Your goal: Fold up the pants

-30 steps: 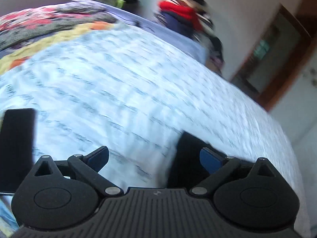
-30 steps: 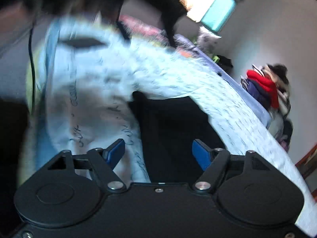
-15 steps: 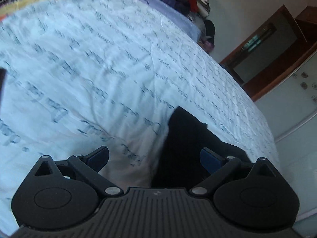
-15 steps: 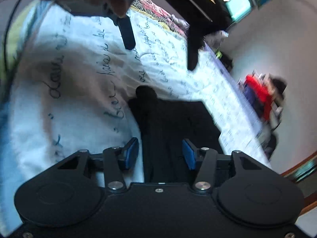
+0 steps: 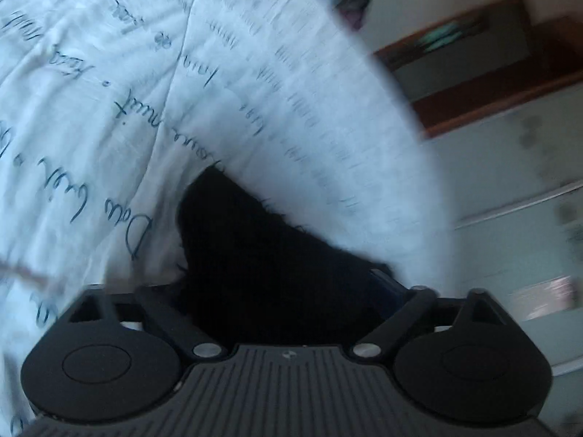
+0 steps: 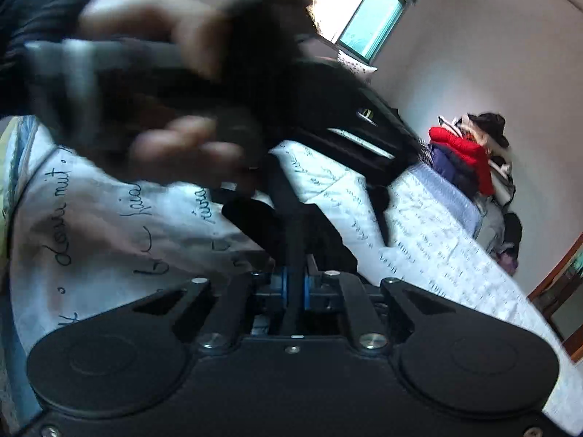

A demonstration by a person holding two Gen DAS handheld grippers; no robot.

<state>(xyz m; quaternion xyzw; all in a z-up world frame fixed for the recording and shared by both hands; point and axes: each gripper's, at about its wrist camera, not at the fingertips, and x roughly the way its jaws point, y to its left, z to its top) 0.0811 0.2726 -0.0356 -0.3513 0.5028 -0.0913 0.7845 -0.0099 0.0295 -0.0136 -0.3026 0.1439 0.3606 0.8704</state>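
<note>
The black pants [image 5: 255, 255] lie on a white bedsheet [image 5: 109, 91] with dark script writing. In the left wrist view my left gripper [image 5: 284, 291] is open, its jaws spread wide around the dark cloth, which fills the gap between them. In the right wrist view my right gripper [image 6: 294, 286] is shut on a thin edge of the black pants [image 6: 291, 225], which rises from between the blue pads. The other hand with the left gripper [image 6: 218, 83] hangs blurred just above and in front.
The bed [image 6: 455, 255] runs to the right toward a pile of red and dark clothes [image 6: 470, 153] by the wall. A window [image 6: 368, 25] is at the back. A wooden door frame [image 5: 473, 83] stands past the bed's edge.
My right gripper has closed from open onto the edge of the pants. My left gripper has moved down closer over the black cloth, still open.
</note>
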